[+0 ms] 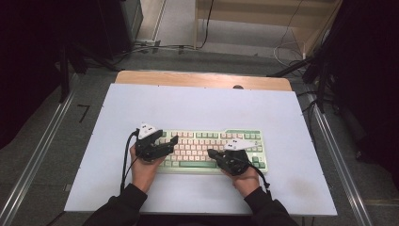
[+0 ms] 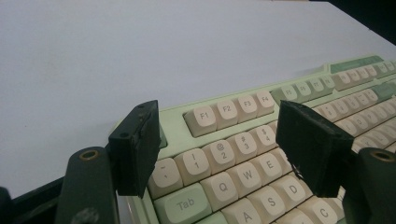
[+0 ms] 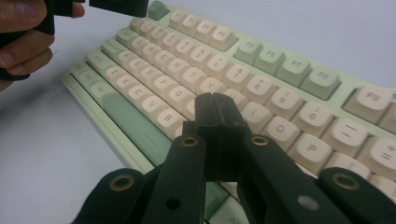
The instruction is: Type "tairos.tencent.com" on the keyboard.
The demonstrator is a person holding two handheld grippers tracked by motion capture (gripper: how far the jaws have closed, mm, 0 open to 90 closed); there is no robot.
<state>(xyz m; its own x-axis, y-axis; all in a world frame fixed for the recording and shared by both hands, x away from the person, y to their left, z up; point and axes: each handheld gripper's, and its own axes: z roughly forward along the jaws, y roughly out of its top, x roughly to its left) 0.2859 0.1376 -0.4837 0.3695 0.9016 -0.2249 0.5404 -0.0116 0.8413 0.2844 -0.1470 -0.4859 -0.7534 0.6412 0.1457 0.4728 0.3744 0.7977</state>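
Left hand (image 1: 141, 172) enters from the bottom edge, forearm angled up toward the keyboard's left end, wrist low on the tabletop (image 1: 197, 101). Left claw (image 1: 172, 141) points rightward over the keyboard's upper-left corner; jaws stand wide apart, nothing between the pads, which hang above the number and Q-row keys.

Keyboard (image 1: 244, 134), green case with cream keys, lies flat near the tabletop's front middle, long side parallel to the front edge.

Right hand (image 1: 247, 181) comes in from the bottom at the keyboard's right half. Right claw (image 1: 210, 153) points leftward, low over the letter keys; jaws pressed fully together, holding nothing.
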